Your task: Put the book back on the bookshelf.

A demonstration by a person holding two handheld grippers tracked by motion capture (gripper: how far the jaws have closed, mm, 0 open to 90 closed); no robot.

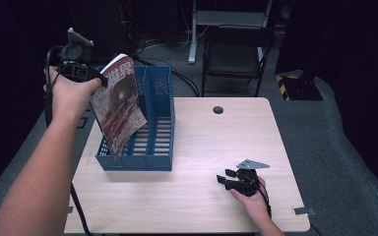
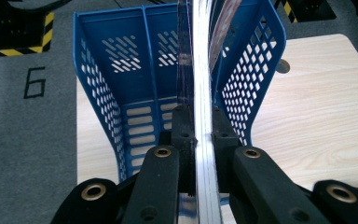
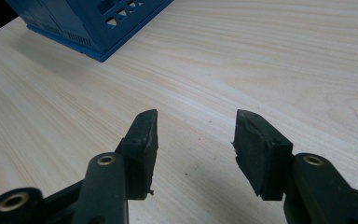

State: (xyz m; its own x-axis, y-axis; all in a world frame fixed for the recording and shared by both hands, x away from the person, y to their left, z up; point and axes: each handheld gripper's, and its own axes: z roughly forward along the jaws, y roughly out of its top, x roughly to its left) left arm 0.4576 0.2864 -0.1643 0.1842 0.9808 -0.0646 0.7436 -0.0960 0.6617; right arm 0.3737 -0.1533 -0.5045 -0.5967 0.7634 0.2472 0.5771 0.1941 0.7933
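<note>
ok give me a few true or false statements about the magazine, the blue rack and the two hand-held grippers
1. The left hand-held gripper is shut on the magazine. True.
2. The magazine lies flat on the table. False: it is held up in the air, tilted, over the blue file rack.
3. The right hand-held gripper holds a pen. False: its jaws stand open with nothing between them, low over the table.
4. The blue file rack has dividers that split it into compartments. True.
5. The rack stands at the right end of the table. False: it stands at the left end.
</note>
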